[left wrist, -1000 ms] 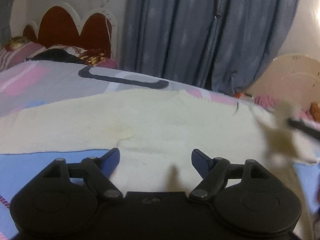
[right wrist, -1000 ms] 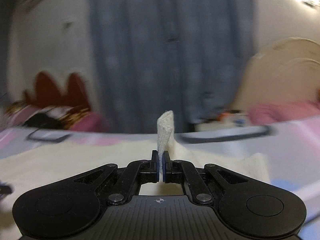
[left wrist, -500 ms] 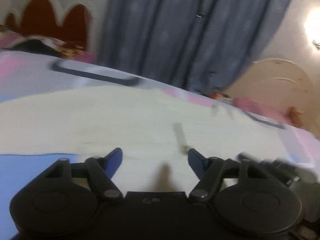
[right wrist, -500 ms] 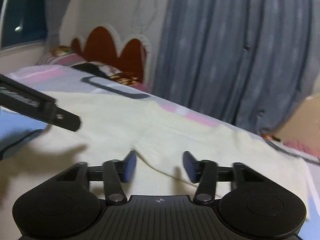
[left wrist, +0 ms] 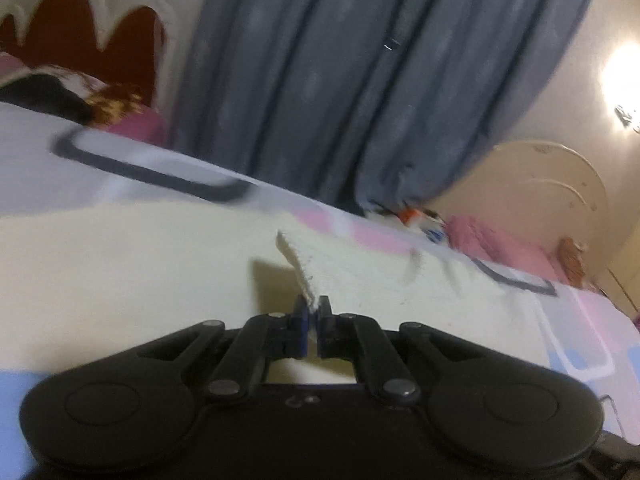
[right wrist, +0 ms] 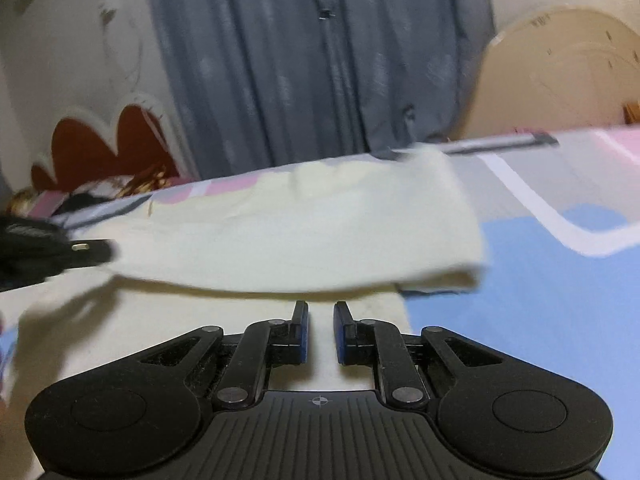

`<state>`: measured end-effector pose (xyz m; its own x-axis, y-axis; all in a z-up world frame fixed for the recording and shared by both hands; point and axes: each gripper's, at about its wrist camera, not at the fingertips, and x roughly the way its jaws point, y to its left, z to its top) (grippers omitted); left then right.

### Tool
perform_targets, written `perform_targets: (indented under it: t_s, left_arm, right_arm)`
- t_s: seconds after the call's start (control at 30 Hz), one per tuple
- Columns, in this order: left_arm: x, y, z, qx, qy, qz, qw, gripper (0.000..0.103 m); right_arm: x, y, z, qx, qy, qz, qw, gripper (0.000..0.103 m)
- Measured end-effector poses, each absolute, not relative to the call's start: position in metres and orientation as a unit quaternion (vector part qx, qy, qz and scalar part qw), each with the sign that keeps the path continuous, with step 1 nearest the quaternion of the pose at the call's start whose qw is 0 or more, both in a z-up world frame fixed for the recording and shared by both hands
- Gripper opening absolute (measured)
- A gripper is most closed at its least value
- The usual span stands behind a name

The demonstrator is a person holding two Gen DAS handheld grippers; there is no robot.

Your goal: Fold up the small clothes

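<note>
The left gripper (left wrist: 313,307) points down at a shallow slant over the bed (left wrist: 592,320), and its fingers (left wrist: 299,320) are pinched tight on an edge of the cream cloth (left wrist: 120,272). A narrow strip of that cloth rises from between the fingers and runs up and to the left, casting a shadow on the flat part beside it. The rest of the cloth lies spread across the bed under and ahead of this gripper.

The right gripper (right wrist: 321,312) also tilts down at a shallow slant. Its jaws have just been closing and now stand narrow, with a slim gap between the blue pads. Nothing is between them; only flat cloth (right wrist: 312,232) shows through the gap. Just ahead of the fingertips a lifted layer of the cloth hangs above the lower layer, its near edge sagging and shadowed underneath. At the left end of that raised layer, in the right wrist view, the left gripper (right wrist: 80,250) appears as a dark blurred shape, at the cloth's edge. The raised layer's right end reaches over the blue patch of the bed (right wrist: 540,300).

Behind the bed are a grey curtain (right wrist: 320,60) and a red headboard (right wrist: 108,140).
</note>
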<state>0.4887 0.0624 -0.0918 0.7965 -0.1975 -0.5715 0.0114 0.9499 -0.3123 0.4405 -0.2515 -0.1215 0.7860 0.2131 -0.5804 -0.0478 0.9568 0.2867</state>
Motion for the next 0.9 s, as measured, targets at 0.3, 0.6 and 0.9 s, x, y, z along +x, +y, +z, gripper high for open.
perform_targets:
  t_s: [0.3,0.6,0.9]
  left_arm:
    - [0.476,0.101,-0.108,-0.125,0.339,-0.02,0.932,0.003]
    - [0.474,0.102,-0.119,-0.104,0.342,-0.015,0.934,0.008]
    - [0.462,0.054,-0.097,-0.026,0.259,-0.019,0.965,0.068]
  right_arm:
    - [0.436,-0.259,-0.117,0.144,0.311,0.056,0.938,0.014]
    - [0.433,-0.267,-0.106,0.13,0.287,0.04,0.948,0.014]
    - [0.455,-0.247,-0.102,0.081,0.275,0.067,0.956,0.014]
